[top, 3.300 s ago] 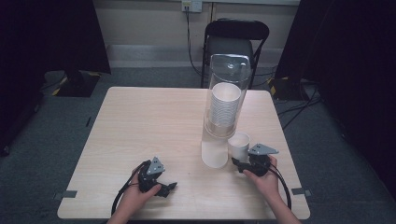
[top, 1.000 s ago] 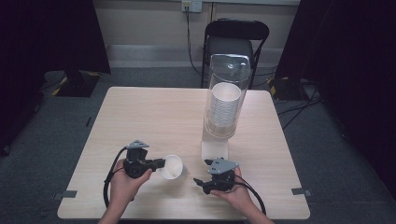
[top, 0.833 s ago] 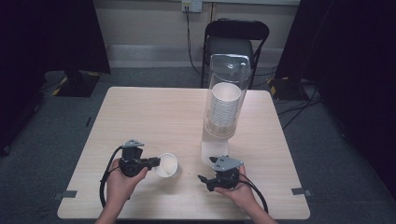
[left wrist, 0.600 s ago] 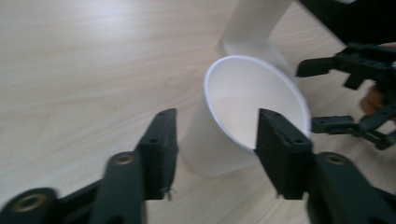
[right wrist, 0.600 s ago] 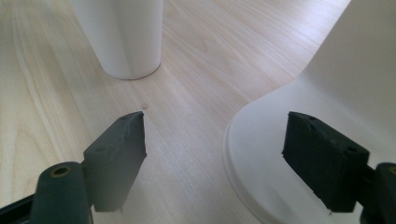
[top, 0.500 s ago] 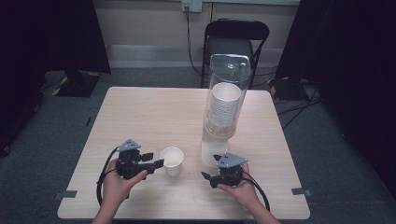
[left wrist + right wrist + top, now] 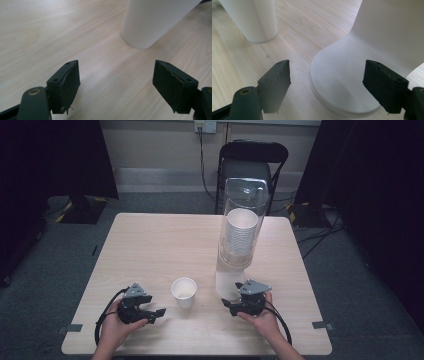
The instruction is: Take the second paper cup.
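Observation:
A white paper cup [image 7: 184, 292] stands upright on the wooden table [image 7: 160, 245], near the front middle. My left gripper [image 7: 159, 313] rests on the table just left of and in front of the cup, open and empty; the left gripper view has the cup [image 7: 152, 22] ahead of my gripper [image 7: 125, 87]. A tall clear cup dispenser [image 7: 240, 235] on a white base holds a stack of cups [image 7: 239, 233]. My right gripper [image 7: 226, 305] lies open by that base [image 7: 362, 75], with nothing between my jaws, gripper [image 7: 327, 85].
A black folding chair [image 7: 252, 165] stands behind the table's far edge. Cables trail from both grippers toward the front edge. The table's left and far parts are bare wood.
The left gripper carried the cup left, set it upright on the table, opened and drew back. The right gripper slid right toward the dispenser base.

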`<action>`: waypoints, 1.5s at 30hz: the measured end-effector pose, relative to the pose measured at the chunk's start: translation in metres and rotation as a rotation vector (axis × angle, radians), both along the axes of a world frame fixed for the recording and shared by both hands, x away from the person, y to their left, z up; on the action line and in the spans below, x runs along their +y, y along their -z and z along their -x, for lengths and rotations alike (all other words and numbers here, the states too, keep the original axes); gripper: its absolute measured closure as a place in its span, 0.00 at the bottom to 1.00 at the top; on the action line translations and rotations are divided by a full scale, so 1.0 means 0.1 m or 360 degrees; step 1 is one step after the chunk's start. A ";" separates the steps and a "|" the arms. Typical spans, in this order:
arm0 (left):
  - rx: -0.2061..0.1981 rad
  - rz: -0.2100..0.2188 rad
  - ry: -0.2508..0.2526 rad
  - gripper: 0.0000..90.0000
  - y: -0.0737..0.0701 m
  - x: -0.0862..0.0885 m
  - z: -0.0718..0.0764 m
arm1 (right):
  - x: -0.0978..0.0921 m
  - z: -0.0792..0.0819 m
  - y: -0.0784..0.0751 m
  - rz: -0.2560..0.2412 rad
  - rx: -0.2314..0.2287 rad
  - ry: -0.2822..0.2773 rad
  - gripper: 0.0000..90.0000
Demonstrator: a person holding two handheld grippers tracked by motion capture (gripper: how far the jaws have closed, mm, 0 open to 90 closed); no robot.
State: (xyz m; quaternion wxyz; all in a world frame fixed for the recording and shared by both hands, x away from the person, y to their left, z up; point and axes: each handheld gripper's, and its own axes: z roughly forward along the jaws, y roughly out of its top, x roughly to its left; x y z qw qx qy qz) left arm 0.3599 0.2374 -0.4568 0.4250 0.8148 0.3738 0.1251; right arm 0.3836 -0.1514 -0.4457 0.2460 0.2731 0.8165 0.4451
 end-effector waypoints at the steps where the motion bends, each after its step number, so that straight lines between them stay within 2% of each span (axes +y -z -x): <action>1: -0.0003 -0.0031 0.0005 0.24 0.02 -0.01 0.00 | -0.01 0.00 0.00 -0.0002 -0.0001 0.0005 0.24; 3: -0.0005 -0.0028 0.0013 0.24 0.04 -0.02 0.00 | -0.03 -0.02 -0.01 -0.0003 0.0000 0.0030 0.24; 5: -0.0006 -0.0053 0.0013 0.21 0.07 -0.02 -0.01 | -0.04 -0.03 -0.01 -0.0004 0.0001 0.0031 0.24; 6: -0.0042 -0.0044 0.0023 0.21 0.10 -0.03 -0.01 | -0.04 -0.03 -0.01 -0.0008 0.0005 0.0041 0.24; 9: -0.0064 -0.0053 0.0027 0.19 0.11 -0.03 -0.01 | -0.05 -0.03 -0.02 -0.0012 0.0011 0.0055 0.24; 10: -0.0074 -0.0075 0.0031 0.19 0.11 -0.04 0.00 | -0.05 -0.03 -0.02 -0.0012 0.0011 0.0055 0.24; 11: -0.0105 -0.0062 0.0036 0.19 0.13 -0.05 0.00 | -0.06 -0.03 -0.02 -0.0011 0.0014 0.0058 0.24; 13: -0.0166 -0.0146 0.0072 0.17 0.15 -0.07 0.02 | -0.06 -0.04 -0.03 -0.0015 0.0012 0.0068 0.24; 14: -0.0165 -0.0152 0.0068 0.16 0.15 -0.08 0.03 | -0.07 -0.04 -0.03 -0.0024 0.0016 0.0075 0.24; 15: -0.0185 -0.0191 0.0072 0.16 0.16 -0.11 0.04 | -0.07 -0.04 -0.03 -0.0022 0.0015 0.0082 0.24; 18: -0.0182 -0.0202 0.0074 0.10 0.16 -0.14 0.04 | -0.10 -0.04 -0.06 -0.0046 0.0007 0.0117 0.24; 19: -0.0179 -0.0212 0.0069 0.09 0.16 -0.15 0.05 | -0.12 -0.05 -0.08 -0.0080 0.0003 0.0127 0.24; 24: -0.0175 -0.0215 0.0065 0.09 0.16 -0.15 0.05 | -0.16 -0.08 -0.12 -0.0079 -0.0003 0.0162 0.24; 30: -0.0176 -0.0209 0.0060 0.09 0.16 -0.16 0.05 | -0.21 -0.13 -0.24 -0.0132 -0.0037 0.0205 0.24; 34: -0.0176 -0.0210 0.0061 0.09 0.16 -0.16 0.05 | -0.22 -0.16 -0.30 -0.0169 -0.0071 0.0211 0.24; 35: -0.0176 -0.0212 0.0062 0.09 0.16 -0.15 0.05 | -0.22 -0.18 -0.36 -0.0212 -0.0086 0.0218 0.24; 41: -0.0176 -0.0209 0.0061 0.09 0.16 -0.16 0.05 | -0.17 -0.21 -0.44 -0.0217 -0.0107 0.0217 0.24; 43: -0.0176 -0.0208 0.0061 0.09 0.16 -0.16 0.05 | -0.13 -0.23 -0.47 -0.0253 -0.0124 0.0206 0.24; 45: -0.0176 -0.0216 0.0065 0.09 0.16 -0.15 0.05 | -0.12 -0.23 -0.48 -0.0256 -0.0129 0.0201 0.24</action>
